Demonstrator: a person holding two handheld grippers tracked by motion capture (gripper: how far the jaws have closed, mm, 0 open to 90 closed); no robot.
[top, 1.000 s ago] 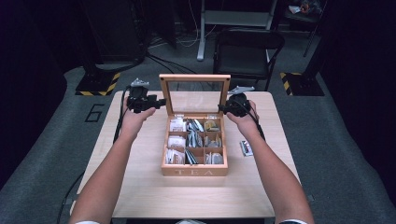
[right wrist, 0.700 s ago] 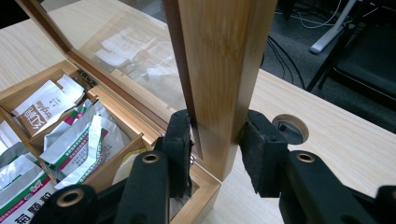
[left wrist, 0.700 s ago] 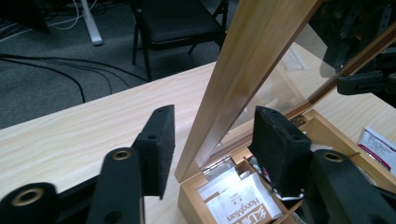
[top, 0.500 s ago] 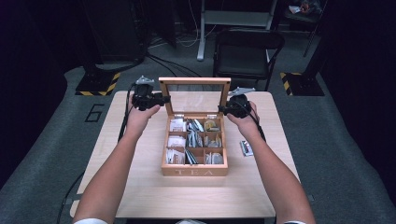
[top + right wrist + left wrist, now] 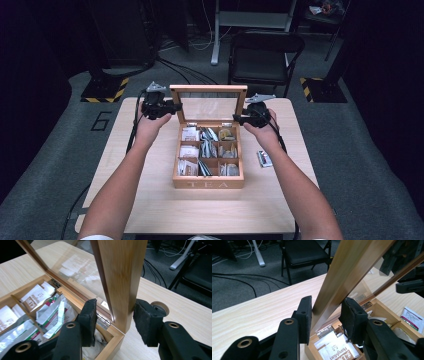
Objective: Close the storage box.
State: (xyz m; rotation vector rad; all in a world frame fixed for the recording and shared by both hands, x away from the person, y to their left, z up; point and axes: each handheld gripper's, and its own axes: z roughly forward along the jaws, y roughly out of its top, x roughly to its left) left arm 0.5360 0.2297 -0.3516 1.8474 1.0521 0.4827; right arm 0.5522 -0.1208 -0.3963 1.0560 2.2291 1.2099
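Note:
A wooden tea box (image 5: 208, 184) marked TEA sits mid-table, its compartments holding several tea sachets (image 5: 190, 134). Its glass-paned lid (image 5: 208, 89) stands raised at the back. My left gripper (image 5: 176, 106) is at the lid's left side rail; in the left gripper view the open jaws (image 5: 325, 312) straddle that rail (image 5: 337, 285), with a gap at the right pad. My right gripper (image 5: 237, 119) is at the lid's right side. In the right gripper view its open jaws (image 5: 113, 315) straddle the right rail (image 5: 120, 277) near the hinge.
A loose tea sachet (image 5: 263, 158) lies on the table (image 5: 150, 200) right of the box. A round cable hole (image 5: 160, 308) is in the tabletop behind the lid. A black chair (image 5: 262, 55) stands beyond the far edge.
Both grippers stayed at the lid's two sides and shifted only slightly. The lid's top edge sits a little lower in the high view than a second ago.

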